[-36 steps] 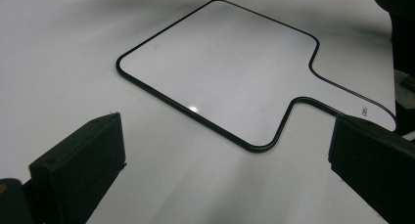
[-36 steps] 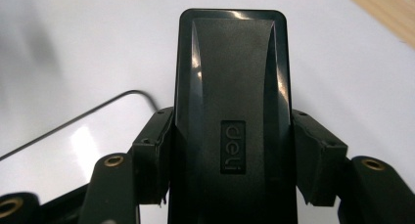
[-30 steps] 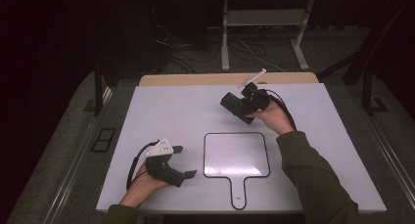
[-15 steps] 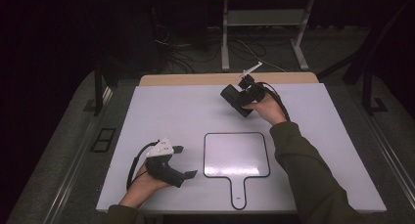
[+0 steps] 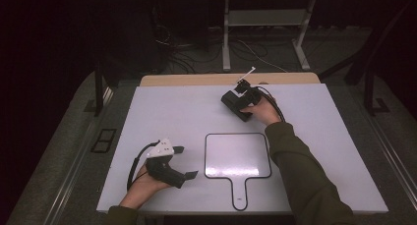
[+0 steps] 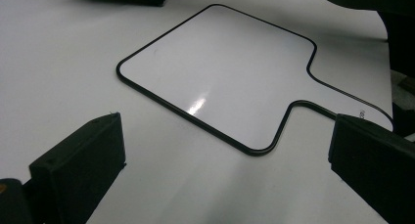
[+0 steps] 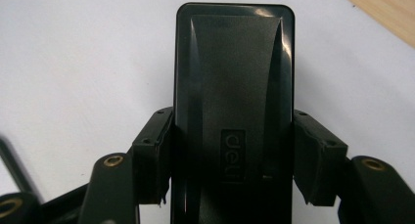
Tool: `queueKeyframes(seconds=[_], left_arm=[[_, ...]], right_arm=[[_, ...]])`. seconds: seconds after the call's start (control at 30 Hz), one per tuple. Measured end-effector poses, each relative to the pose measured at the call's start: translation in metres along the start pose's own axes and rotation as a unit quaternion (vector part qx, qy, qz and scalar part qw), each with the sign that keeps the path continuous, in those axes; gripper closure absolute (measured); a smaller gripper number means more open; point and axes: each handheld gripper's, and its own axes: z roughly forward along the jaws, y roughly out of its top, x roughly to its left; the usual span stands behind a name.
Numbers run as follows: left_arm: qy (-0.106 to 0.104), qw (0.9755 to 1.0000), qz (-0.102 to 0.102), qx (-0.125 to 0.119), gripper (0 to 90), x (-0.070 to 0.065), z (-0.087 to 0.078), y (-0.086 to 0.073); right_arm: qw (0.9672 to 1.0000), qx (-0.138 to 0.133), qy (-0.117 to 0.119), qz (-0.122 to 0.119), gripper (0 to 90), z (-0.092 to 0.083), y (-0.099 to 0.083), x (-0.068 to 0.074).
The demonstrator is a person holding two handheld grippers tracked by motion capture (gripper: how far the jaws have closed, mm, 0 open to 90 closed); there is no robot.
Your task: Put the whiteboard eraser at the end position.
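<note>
While clamped in right gripper (image 7: 234, 160): black eraser (image 7: 234, 82).

The table (image 5: 172, 107) holds one whiteboard (image 5: 238, 156) and one black object, possibly an eraser (image 7: 234, 101). Two grippers: left (image 5: 184, 161), right (image 5: 235, 104).

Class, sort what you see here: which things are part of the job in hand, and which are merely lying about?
In use: black eraser, clamped in the right gripper; handled whiteboard, which the open left gripper faces.

Lying about: cables and metal stand on the floor beyond the table.
</note>
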Motion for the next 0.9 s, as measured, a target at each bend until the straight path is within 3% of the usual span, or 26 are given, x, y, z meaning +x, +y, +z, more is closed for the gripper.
queueKeyframes(seconds=[0.4, 0.57, 0.63, 0.73, 0.9], left_arm=[[-0.001, 1.0, 0.001, -0.001, 0.0, -0.001, 0.0, 0.001], [-0.001, 1.0, 0.002, 0.0, 0.0, -0.001, 0.0, 0.001], [0.0, 1.0, 0.003, 0.0, 0.0, 0.0, 0.0, 0.001], [0.004, 1.0, 0.007, 0.004, 0.0, 0.002, 0.001, 0.002], [0.004, 1.0, 0.007, 0.003, 0.0, 0.004, 0.001, 0.002]], right_arm=[[0.9996, 0.025, -0.005, -0.009, 38.5, 0.016, -0.002, 0.004], [0.9997, 0.022, -0.006, -0.011, 38.1, 0.017, -0.003, 0.005], [0.9998, 0.013, -0.007, -0.01, 37.5, 0.014, -0.003, 0.005], [0.9999, -0.012, 0.003, 0.001, 29.0, 0.007, -0.003, 0.005], [0.9995, -0.029, -0.004, 0.01, 20.6, -0.003, -0.003, 0.005]])
